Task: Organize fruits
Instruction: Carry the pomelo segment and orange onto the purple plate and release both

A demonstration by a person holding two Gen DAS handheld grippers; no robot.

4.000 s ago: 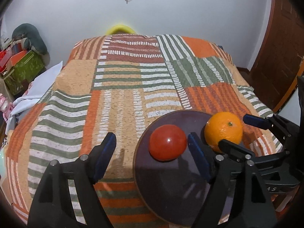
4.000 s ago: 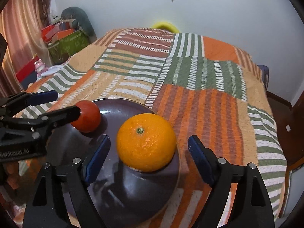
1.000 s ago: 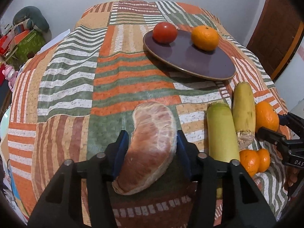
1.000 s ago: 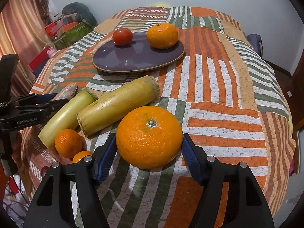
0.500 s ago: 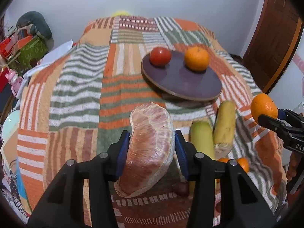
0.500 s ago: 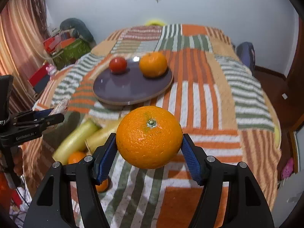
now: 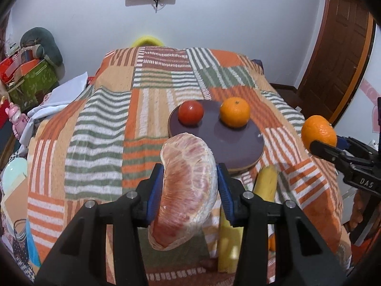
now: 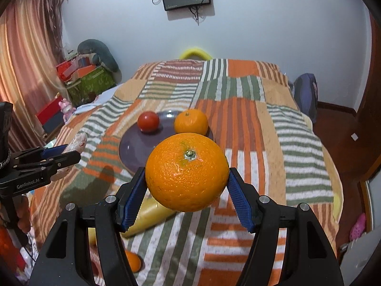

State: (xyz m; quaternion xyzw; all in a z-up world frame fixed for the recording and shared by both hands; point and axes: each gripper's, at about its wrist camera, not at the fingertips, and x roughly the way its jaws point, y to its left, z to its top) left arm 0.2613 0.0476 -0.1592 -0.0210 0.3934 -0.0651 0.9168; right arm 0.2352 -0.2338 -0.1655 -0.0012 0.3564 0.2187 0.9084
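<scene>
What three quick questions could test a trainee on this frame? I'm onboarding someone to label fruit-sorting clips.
1. True or false: the right tool is clamped on an orange lifted clear of the bedspread.
2. What does the left tool grip?
A. a tomato
B. a peeled pomelo segment
C. a banana
3. Which two fruits lie on the purple plate?

Key:
1. True.
2. B; its pads have just been closing on it.
3. A tomato and a second orange, side by side and apart.
</scene>
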